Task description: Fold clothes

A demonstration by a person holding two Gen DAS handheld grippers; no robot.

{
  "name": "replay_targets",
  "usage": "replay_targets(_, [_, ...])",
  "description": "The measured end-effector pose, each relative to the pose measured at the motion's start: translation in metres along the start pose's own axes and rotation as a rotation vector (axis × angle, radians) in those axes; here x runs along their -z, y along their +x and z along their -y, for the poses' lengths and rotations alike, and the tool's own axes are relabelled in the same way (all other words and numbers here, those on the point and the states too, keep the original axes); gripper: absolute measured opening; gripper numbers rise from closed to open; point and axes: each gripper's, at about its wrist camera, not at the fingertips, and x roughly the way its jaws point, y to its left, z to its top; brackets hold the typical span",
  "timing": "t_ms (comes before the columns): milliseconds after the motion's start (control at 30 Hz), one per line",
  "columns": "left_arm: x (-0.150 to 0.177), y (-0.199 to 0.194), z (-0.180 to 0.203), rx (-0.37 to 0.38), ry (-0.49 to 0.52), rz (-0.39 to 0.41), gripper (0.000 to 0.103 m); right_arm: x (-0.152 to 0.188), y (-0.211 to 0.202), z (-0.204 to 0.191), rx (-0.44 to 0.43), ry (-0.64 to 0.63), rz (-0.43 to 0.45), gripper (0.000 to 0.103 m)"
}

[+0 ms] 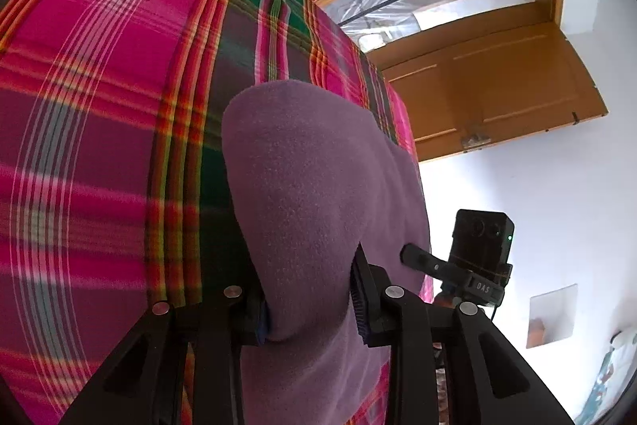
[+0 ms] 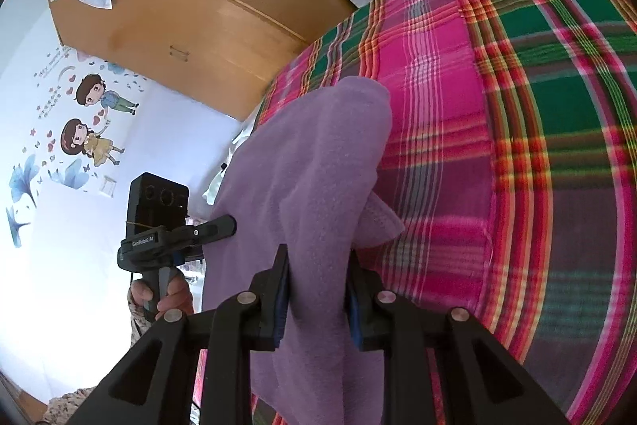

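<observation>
The fingers [image 1: 360, 305] of the left gripper [image 1: 308, 309] are closed on a thick bunch of purple fleece garment [image 1: 318, 186], and the fingers [image 2: 280, 301] of the right gripper [image 2: 316, 299] pinch another part of the same garment [image 2: 310, 166]. The fleece hangs between the two grippers, lifted over a bed covered in a pink, green and orange plaid blanket [image 1: 99, 86]. In the right wrist view a loose corner droops toward the blanket, and a hand [image 2: 167, 299] holds the left gripper's handle at the garment's far side. Each gripper appears beside the cloth in the other's view, so they sit near one another. The fold is likely under way; how many layers are already made cannot be told. To do it well, both grips should stay firm, the held edges level and taut, and the cloth lowered flat onto the blanket so the drooping corner does not tuck under.
</observation>
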Motion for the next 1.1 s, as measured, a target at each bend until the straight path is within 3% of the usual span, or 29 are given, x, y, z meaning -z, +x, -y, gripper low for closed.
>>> replay_targets(333, [-0.014,-0.009,-0.021,0.017,-0.034,0.003,0.034,-0.008,0.012,0.014,0.002,0.001,-0.01,0.026])
replay_targets(767, [-0.009,-0.006,-0.028,0.029,-0.083,0.041,0.044,-0.014,0.023,0.011,0.019,0.001,0.001,0.031])
replay_targets(1033, [0.003,-0.018,-0.029,-0.036,-0.114,0.116,0.048,-0.002,0.013,-0.003,0.123,-0.051,0.036,0.036])
replay_targets(1100, [0.003,-0.016,-0.025,-0.063,-0.11,0.13,0.048,0.002,0.008,-0.01,0.181,-0.085,0.05,0.043])
